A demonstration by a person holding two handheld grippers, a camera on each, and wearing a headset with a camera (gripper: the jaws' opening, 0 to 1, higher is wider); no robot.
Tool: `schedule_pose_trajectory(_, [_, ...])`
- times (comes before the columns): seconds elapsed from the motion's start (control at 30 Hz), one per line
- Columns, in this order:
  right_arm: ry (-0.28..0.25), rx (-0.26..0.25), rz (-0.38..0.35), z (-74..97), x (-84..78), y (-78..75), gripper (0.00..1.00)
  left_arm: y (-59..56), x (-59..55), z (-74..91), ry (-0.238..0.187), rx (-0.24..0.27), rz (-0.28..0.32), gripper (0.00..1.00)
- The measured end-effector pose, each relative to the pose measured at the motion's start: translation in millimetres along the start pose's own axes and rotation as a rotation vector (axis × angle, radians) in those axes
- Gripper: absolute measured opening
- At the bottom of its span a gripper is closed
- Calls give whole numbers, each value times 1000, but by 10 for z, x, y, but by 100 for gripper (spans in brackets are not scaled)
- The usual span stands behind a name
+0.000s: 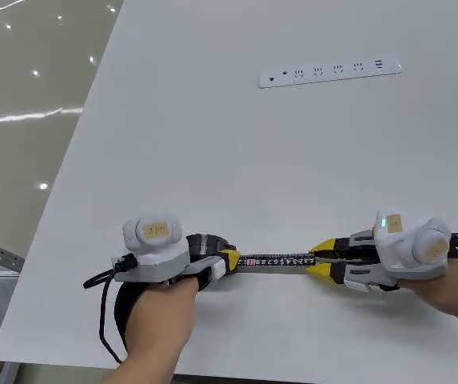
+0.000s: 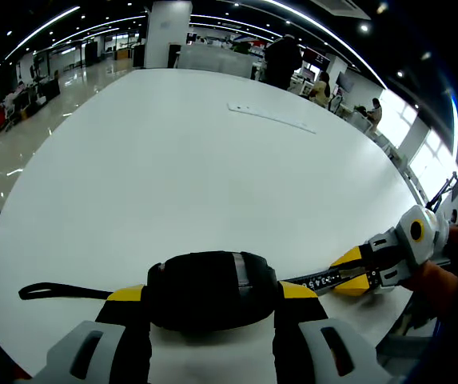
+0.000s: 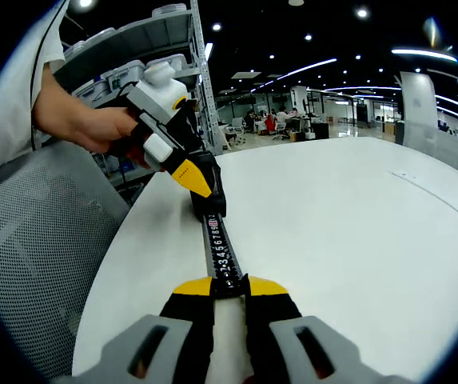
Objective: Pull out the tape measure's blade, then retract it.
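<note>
Left hand-held gripper (image 1: 227, 261), in our head view, clamps the tape measure case (image 1: 207, 248) on the white worktop (image 1: 236, 144); the right hand-held gripper (image 1: 318, 259) pinches the blade (image 1: 276, 261) stretched between them. Our left gripper view shows an open-plan office (image 2: 213, 48) behind the gripped case. Our right gripper view shows jaws pressed on the blade, shelving (image 3: 149, 56) beyond.

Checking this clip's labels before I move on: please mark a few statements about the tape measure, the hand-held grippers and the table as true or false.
1. The left hand-held gripper is shut on the tape measure case. True.
2. The blade is fully wound into the case. False: a stretch runs out to the right hand-held gripper, which pinches its end.
3. A power strip lies on the table. True.
4. The power strip lies between the two grippers. False: it lies at the table's far side, apart from them.
</note>
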State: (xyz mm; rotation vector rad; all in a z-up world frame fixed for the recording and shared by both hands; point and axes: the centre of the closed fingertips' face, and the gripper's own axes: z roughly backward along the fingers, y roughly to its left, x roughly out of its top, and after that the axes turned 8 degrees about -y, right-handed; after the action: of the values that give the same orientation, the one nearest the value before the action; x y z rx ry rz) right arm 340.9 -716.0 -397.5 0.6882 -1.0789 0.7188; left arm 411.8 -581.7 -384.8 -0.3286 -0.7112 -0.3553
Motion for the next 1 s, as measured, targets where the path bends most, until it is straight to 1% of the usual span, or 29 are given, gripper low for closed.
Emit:
schedule_pose_trajectory(0.07, [-8,5,-14,-42,9,0,13,-1,0,1,0,-1,1,59])
schedule_pose_trajectory(0.63, [-22,53,-20,-419,102,86,13,-3,0,0,1,-6,3,59])
schedule_pose_trajectory(0.8, [-28,58,-21,-497,123,99,13,-2,-1,-3,0,-8,5,59])
schedule_pose_trajectory(1.0, [-27,61,-28,-509,134,102,12,0,-5,-7,-2,-10,9,58])
